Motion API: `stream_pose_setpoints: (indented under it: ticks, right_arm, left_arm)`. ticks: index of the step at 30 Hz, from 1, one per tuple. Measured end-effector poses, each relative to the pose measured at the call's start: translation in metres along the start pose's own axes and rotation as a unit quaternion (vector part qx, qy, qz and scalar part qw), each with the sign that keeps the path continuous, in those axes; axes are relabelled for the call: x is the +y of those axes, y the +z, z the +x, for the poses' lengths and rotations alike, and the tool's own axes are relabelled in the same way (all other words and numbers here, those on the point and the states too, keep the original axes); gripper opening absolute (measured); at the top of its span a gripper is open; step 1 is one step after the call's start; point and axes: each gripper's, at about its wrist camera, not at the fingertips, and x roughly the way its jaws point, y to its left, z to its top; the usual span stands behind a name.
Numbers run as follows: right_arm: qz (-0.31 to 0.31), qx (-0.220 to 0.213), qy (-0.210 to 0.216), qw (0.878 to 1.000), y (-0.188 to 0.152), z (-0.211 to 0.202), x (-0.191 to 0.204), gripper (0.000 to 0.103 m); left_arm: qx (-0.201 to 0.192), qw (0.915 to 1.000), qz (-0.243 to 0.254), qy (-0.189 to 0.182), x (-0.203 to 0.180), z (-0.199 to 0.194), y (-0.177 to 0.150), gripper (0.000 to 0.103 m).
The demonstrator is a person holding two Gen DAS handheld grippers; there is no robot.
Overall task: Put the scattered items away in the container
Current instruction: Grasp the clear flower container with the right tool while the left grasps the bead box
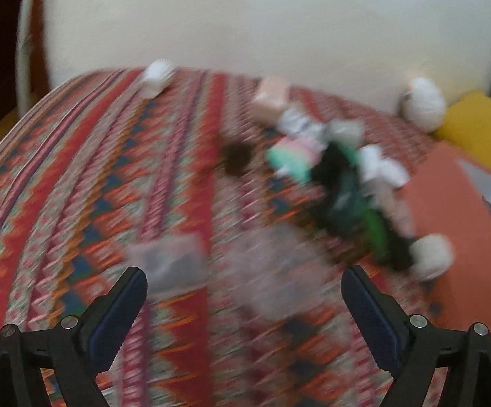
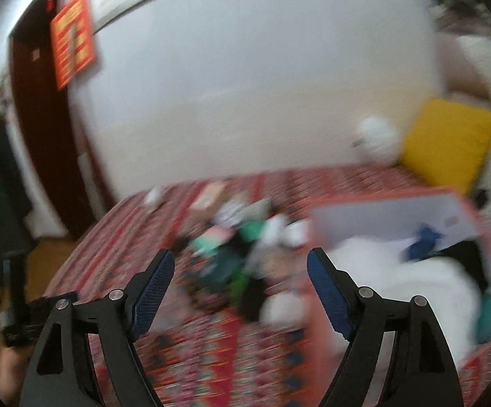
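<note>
In the left wrist view, the left gripper [image 1: 243,283] is spread wide and empty, and the blurred pile of items [image 1: 344,186] lies ahead and to its right, strung diagonally toward the orange box [image 1: 455,237]. In the right wrist view, the right gripper [image 2: 240,266] also gapes wide and empty, with the pile straight ahead between its fingers and just left of the box; I judge it the nearer one.

Left gripper [image 1: 243,279] jaws spread wide, empty; right gripper [image 2: 240,263] likewise.

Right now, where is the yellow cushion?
In the right wrist view the yellow cushion sits far right against the wall, beside a white round thing and behind the orange box. The left wrist view shows it far right too.
</note>
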Motion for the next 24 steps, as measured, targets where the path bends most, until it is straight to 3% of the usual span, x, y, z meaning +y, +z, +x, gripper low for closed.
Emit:
stream_pose_setpoints:
  ticks: [3,5,8,12,16,24]
  right_arm:
    - [0.031,0.085,0.072,0.993,-0.018,0.048,0.02,0.083]
    - [0.044,0.143,0.098,0.984,-0.036,0.083,0.031,0.083]
    - [0.011,0.217,0.063,0.974,-0.064,0.128,0.047,0.085]
    - [-0.095,0.265,-0.014,0.959,-0.096,0.167,0.068,0.088]
    - [-0.118,0.284,-0.013,0.951,-0.114,0.191,0.069,0.091]
    - [-0.143,0.236,-0.027,0.961,-0.112,0.227,0.083,0.1]
  left_arm:
    - [0.019,0.9997,0.0,0.015,0.019,0.013,-0.006,0.096]
    - [0.035,0.9991,0.006,0.025,0.025,0.029,-0.01,0.096]
    - [0.064,0.9971,0.029,0.031,0.025,0.056,-0.019,0.096]
    - [0.082,0.9953,0.029,0.043,0.029,0.082,-0.022,0.096]
    - [0.08,0.9962,-0.001,0.034,0.042,0.093,-0.015,0.096]
    - [0.067,0.9971,-0.01,0.036,0.042,0.121,0.007,0.1]
